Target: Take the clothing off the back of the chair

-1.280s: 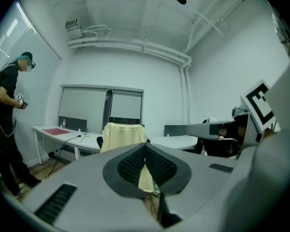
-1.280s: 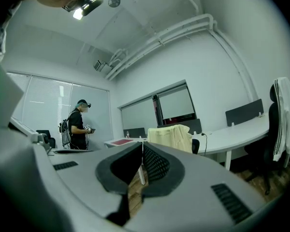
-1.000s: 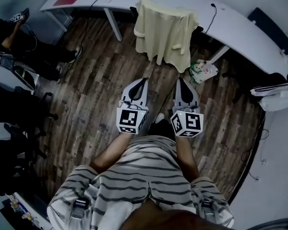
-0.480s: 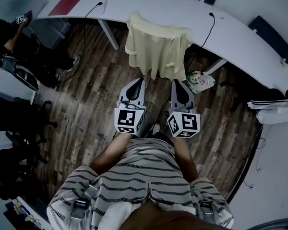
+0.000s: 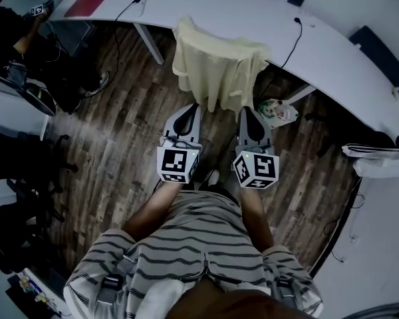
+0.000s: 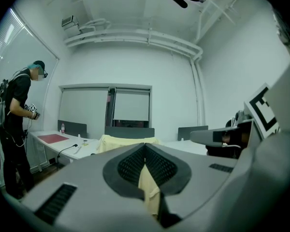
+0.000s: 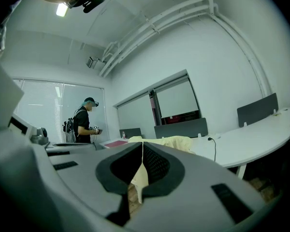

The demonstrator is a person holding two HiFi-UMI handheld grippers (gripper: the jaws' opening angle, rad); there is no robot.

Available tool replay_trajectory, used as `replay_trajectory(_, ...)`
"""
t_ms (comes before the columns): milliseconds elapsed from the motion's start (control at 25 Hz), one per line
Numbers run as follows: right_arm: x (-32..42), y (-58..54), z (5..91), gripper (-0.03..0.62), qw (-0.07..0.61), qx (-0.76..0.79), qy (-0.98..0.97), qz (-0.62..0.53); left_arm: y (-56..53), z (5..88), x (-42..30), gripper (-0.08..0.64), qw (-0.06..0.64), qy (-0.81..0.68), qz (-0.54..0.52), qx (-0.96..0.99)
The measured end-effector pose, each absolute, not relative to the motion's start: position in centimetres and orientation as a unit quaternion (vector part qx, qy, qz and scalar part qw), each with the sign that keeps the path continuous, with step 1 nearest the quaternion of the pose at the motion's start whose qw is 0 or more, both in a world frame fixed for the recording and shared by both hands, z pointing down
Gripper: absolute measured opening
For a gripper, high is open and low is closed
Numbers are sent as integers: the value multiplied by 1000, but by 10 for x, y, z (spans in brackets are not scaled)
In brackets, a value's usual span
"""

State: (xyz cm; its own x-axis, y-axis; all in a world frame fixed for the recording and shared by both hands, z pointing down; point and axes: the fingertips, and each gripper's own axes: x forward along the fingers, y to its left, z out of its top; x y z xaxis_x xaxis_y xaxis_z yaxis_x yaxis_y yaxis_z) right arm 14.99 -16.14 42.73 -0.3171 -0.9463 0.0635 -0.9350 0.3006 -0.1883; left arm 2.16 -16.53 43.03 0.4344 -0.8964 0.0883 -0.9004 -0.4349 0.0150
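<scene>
Facing clothing: both claws closed, empty.

- White curved desk along the top; red mat at its left end, black cable trailing over the near edge.
- Crumpled bag on the wood-plank floor, under the desk edge.
- Second person standing at far left, dark clothes.
- Striped white fabric at right edge.
- White pipes along the ceiling.
</scene>
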Motion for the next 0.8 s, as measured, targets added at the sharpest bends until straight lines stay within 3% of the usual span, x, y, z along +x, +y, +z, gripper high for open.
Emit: replay_trajectory(800,116,-224,432,20,18,-629,772,-88,-245,430,-10,23,24,-483,27,875)
